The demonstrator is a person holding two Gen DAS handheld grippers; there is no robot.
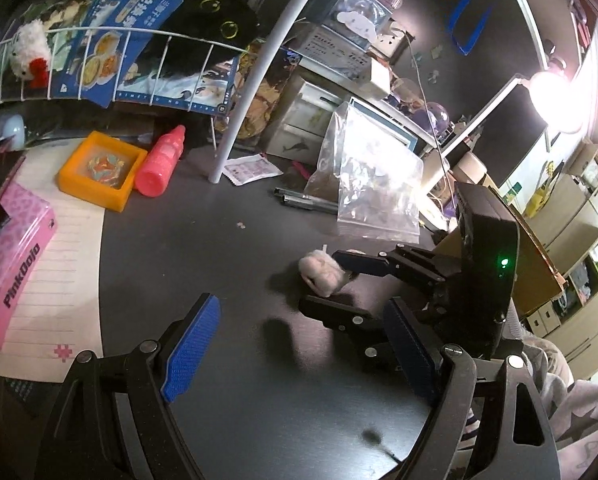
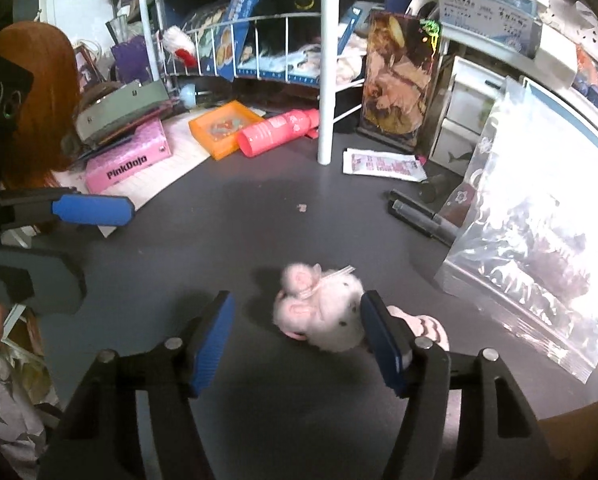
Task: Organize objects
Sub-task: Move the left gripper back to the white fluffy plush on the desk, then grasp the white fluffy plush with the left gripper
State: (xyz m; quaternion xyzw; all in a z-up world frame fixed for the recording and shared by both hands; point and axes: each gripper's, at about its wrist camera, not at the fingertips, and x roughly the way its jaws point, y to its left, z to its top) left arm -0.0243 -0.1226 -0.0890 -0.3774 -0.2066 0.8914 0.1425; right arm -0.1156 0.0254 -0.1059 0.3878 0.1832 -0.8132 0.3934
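A small pale pink plush toy [image 2: 323, 316] lies on the dark tabletop [image 2: 219, 248]. My right gripper [image 2: 297, 306] straddles it with the jaws apart. The right blue pad [image 2: 379, 332] touches the toy's side, while the left pad [image 2: 215, 332] stands clear of it. In the left wrist view the same plush toy [image 1: 319, 274] sits between the right gripper's [image 1: 323, 280] black fingers. My left gripper [image 1: 301, 308] hovers open just in front of them with nothing held. It also shows at the left edge of the right wrist view, by its blue pad [image 2: 93, 210].
A clear zip bag [image 2: 539, 260] leans at the right, with two dark pens [image 2: 419, 216] beside it. A white pole [image 2: 325, 80], a lying pink bottle [image 2: 277, 132], an orange box [image 2: 223, 128] and a pink PinkDojo box [image 2: 127, 164] crowd the back. A wire rack [image 1: 99, 64] hangs above.
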